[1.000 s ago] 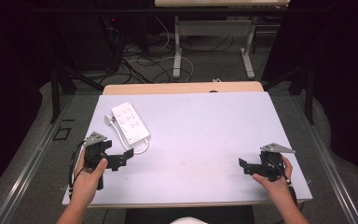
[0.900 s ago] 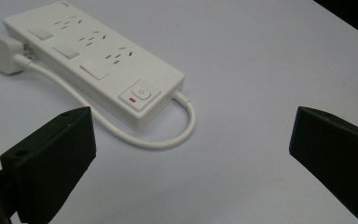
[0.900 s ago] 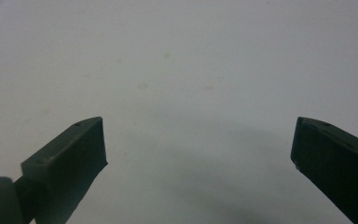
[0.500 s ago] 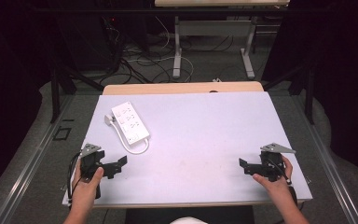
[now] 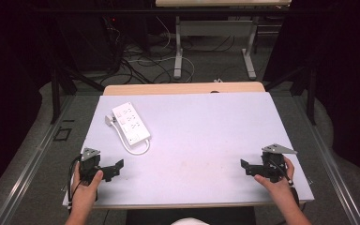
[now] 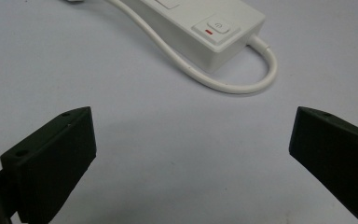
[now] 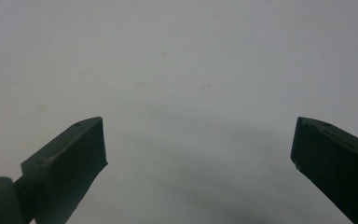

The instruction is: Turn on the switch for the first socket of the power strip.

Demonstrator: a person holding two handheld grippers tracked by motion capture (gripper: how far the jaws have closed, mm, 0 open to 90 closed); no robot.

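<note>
Item 1: white rectangular plastic power strip (image 5: 131, 123), with its white cord (image 6: 242, 84) looping out of the switch end. It is lying flat on the pale grey surface (image 5: 206, 136), ahead of your left tongs (image 5: 114, 168) and apart from them; the switch end with the red mark (image 6: 216, 29) is sitting nearest the jaws in the left gripper view.

Item 2: left tongs. You are holding them released, jaws standing wide, nothing between them, low over the surface.

Item 3: right tongs (image 5: 245, 166). You are holding these released as well, jaws spread over bare surface, well apart from the strip.

Risk notes, as judgement: you are likely lining up on the strip's near end. The cord loop is lying between the jaws and the casing, so a low approach could be snagging the cord and dragging the strip round. The casing is smooth and broad; closing across a corner could be letting it squirt out. Pressing the switch by accident is also possible.
</note>
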